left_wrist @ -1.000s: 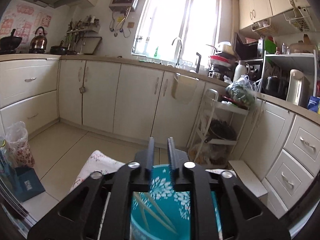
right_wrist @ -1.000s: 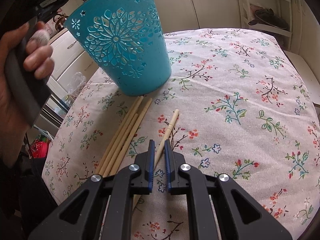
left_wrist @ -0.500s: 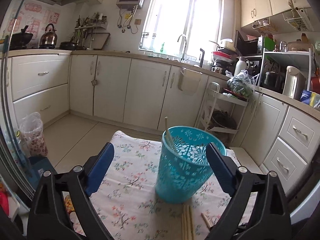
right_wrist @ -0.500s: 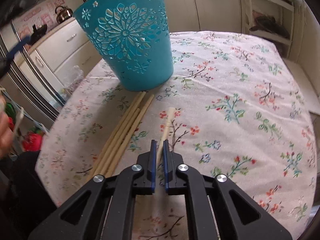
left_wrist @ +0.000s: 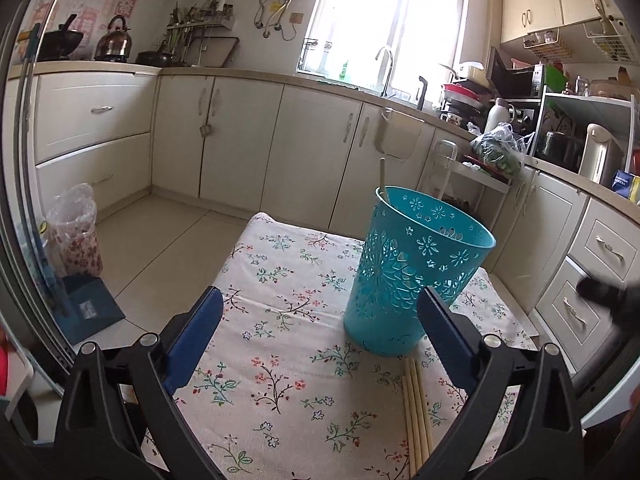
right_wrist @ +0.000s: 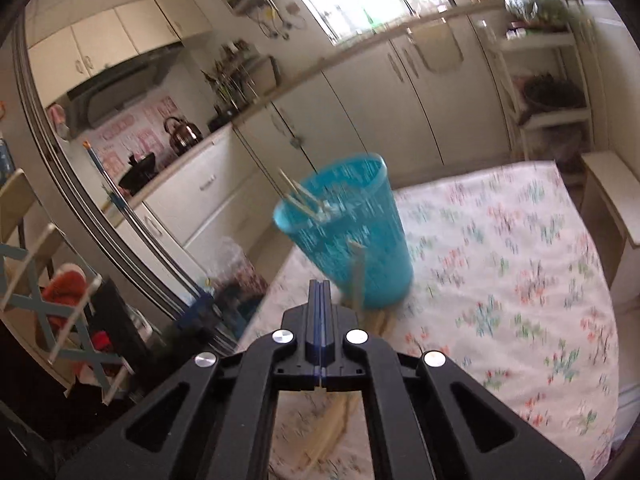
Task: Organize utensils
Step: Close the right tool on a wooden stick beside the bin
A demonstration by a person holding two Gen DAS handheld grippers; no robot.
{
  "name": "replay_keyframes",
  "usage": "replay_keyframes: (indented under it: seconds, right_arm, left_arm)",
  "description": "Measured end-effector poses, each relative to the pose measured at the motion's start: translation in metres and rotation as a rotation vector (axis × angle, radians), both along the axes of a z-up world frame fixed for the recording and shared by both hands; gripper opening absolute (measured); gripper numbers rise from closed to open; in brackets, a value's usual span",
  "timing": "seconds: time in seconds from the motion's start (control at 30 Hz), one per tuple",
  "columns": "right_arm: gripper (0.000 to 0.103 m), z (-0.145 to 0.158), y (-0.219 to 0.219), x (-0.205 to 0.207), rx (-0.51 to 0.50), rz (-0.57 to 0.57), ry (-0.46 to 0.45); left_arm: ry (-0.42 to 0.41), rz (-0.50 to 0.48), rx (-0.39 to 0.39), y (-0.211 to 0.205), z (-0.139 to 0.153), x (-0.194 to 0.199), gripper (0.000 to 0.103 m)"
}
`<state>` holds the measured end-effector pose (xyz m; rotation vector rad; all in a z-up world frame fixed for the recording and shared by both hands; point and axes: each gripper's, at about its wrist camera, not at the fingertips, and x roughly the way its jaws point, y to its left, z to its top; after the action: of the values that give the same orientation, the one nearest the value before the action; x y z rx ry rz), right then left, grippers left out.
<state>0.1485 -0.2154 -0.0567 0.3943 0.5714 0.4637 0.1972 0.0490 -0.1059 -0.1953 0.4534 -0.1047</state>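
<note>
A teal perforated holder (left_wrist: 416,276) stands upright on the floral tablecloth (left_wrist: 280,344), with a chopstick (left_wrist: 382,178) leaning out of it. Several loose chopsticks (left_wrist: 416,412) lie on the cloth just in front of it. My left gripper (left_wrist: 320,340) is open and empty, low over the cloth, just short of the holder. In the blurred right wrist view the holder (right_wrist: 344,236) stands ahead with chopsticks (right_wrist: 298,196) in it. My right gripper (right_wrist: 320,292) has its jaws pressed together, and a chopstick (right_wrist: 357,276) rises beside its right finger; whether it is gripped is unclear.
The table's far edge drops to the kitchen floor. White cabinets (left_wrist: 240,144) line the back and right. A plastic bag (left_wrist: 74,228) and a blue box (left_wrist: 90,308) stand on the floor at left. A chair (right_wrist: 48,280) stands left of the table.
My left gripper opened, let go of the holder and drew back from it. My right gripper closed fully and rose from the cloth, tilting up towards the holder, with one chopstick lifted alongside.
</note>
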Motion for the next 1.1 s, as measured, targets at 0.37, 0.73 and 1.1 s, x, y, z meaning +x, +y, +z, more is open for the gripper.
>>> replay_keyframes:
  seconds: [0.37,0.73,1.1]
  right_arm:
    - [0.001,-0.108,0.016,0.062,-0.175,-0.124,0.374]
    - [0.030,-0.132,0.052,0.110,-0.356,-0.195,0.352]
    - [0.006,-0.130,0.038,0.090,-0.442,-0.125,0.320]
  left_arm:
    - [0.072,0.018,-0.046,0.009,-0.016,0.011,0.094]
    - [0.102,0.014,-0.071,0.013,-0.023,0.015,0.094]
    - [0.121,0.013,-0.091,0.016,-0.026,0.019,0.094]
